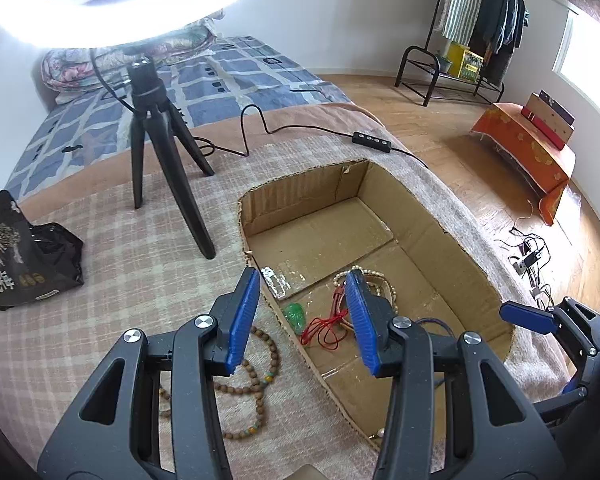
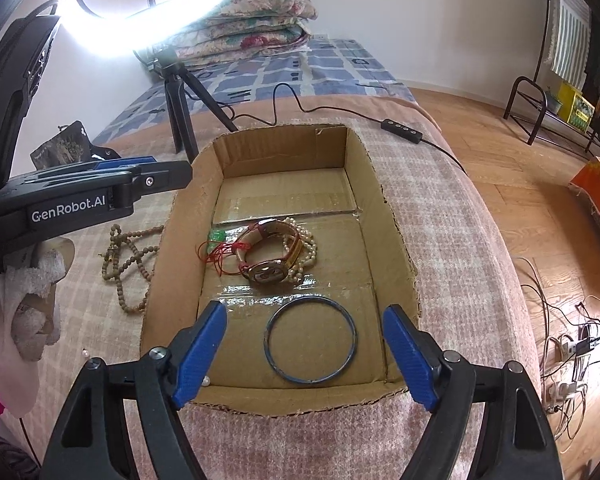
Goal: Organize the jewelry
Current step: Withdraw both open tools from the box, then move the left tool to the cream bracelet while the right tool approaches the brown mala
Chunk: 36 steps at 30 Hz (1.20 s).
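left gripper [image 1: 306,316] is hanging spread, empty | right gripper [image 2: 304,356] is hanging spread, empty | wooden bead necklace [image 1: 256,384] is lying left of cardboard box [image 2: 396,240] | advice: pinching several strands together, lifting high over the rim

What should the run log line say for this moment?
left gripper: open, empty | right gripper: open, empty | bead necklace: outside box

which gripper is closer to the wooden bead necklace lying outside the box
Left. The left gripper hovers right over the wooden bead necklace; the right gripper sits over the box's near end.
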Each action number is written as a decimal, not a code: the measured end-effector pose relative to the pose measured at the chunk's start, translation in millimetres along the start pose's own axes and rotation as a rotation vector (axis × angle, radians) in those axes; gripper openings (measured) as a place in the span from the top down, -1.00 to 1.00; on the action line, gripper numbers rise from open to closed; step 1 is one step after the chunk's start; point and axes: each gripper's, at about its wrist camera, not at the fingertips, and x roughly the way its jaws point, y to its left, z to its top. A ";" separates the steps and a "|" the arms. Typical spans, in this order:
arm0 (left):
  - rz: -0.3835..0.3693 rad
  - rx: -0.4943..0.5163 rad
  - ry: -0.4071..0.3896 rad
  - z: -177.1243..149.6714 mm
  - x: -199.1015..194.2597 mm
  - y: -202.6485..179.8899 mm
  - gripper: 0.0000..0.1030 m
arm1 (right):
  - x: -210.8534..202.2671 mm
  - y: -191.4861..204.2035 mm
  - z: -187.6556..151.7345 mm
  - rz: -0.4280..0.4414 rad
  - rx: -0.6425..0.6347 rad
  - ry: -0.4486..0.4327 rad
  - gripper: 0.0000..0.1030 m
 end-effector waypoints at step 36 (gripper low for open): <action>0.119 -0.096 -0.091 -120.4 -201.9 97.1 0.12 | -97.3 74.8 -37.3 0.125 -0.049 -0.114 -0.59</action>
